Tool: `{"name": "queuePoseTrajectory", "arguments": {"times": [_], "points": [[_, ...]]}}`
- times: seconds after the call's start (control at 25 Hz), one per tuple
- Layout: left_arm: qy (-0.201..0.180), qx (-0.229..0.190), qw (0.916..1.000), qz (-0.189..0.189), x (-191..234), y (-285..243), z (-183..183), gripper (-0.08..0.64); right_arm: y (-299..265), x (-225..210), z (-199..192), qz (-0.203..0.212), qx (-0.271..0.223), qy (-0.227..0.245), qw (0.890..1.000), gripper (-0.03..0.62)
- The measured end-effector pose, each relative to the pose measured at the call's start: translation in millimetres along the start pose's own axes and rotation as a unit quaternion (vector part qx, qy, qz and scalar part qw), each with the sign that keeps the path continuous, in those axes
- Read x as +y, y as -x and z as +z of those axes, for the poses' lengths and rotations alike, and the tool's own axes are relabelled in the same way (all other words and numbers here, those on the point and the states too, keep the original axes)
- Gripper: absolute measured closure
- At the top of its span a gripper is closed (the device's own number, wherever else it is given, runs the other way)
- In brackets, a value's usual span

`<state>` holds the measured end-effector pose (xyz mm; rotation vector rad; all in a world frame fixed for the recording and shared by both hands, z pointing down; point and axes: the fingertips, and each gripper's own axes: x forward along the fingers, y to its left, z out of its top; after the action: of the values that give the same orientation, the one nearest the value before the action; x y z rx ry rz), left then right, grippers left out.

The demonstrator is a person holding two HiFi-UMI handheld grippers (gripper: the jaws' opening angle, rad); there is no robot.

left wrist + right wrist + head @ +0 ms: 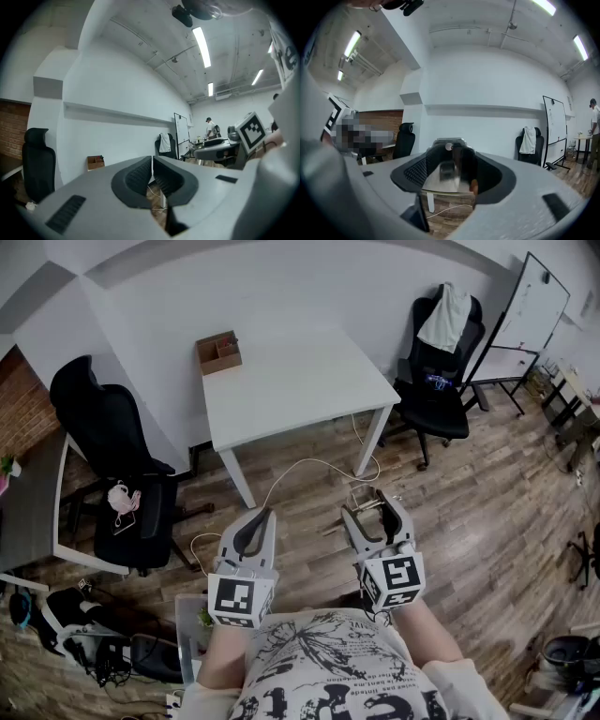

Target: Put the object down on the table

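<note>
Carry step: right gripper (375, 507) fingers gripped a clear object (447, 171), well short of the desk (291, 390). Left gripper (260, 514) fingers were clenched, empty. Next likely needed approach, then lowering.

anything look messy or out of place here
A loose white cable snakes across the wooden floor by the legs of the white table, a possible trip hazard. A pale garment is draped over the black office chair. Nothing looks spilled or broken.
</note>
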<state>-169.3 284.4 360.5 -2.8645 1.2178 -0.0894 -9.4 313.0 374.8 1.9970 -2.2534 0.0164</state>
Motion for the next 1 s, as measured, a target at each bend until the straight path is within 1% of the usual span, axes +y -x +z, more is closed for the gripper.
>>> {"name": "queuePoseTrajectory", "arguments": {"times": [0.2, 0.32, 0.52, 0.64, 0.8, 1.0], "points": [[0.003, 0.005, 0.9999, 0.010, 9.1, -1.8, -1.1, 0.548, -5.8, 0.1, -2.1, 0.002, 0.002, -0.002, 1.000, 0.311], [0.002, 0.006, 0.9999, 0.008, 10.7, -2.2, -4.9, 0.548, -8.1, 1.0, -5.5, 0.001, 0.004, -0.005, 1.000, 0.311], [0.002, 0.008, 1.0000, 0.004, 13.4, -5.5, -8.2, 0.548, -15.3, 4.1, -6.2, 0.014, 0.000, -0.033, 0.999, 0.311], [0.005, 0.009, 0.9999, 0.004, 10.9, -9.9, -9.8, 0.548, -18.7, -0.6, -8.3, 0.012, 0.006, -0.022, 1.000, 0.311], [0.011, -0.006, 0.9996, 0.027, 18.1, -22.1, -7.5, 0.548, -33.3, -12.2, -14.3, 0.021, 0.014, -0.030, 0.999, 0.311], [0.012, 0.006, 0.9989, 0.046, 27.2, -59.3, -12.5, 0.548, -67.5, -43.0, -17.5, 0.026, 0.009, -0.040, 0.999, 0.311]]}}
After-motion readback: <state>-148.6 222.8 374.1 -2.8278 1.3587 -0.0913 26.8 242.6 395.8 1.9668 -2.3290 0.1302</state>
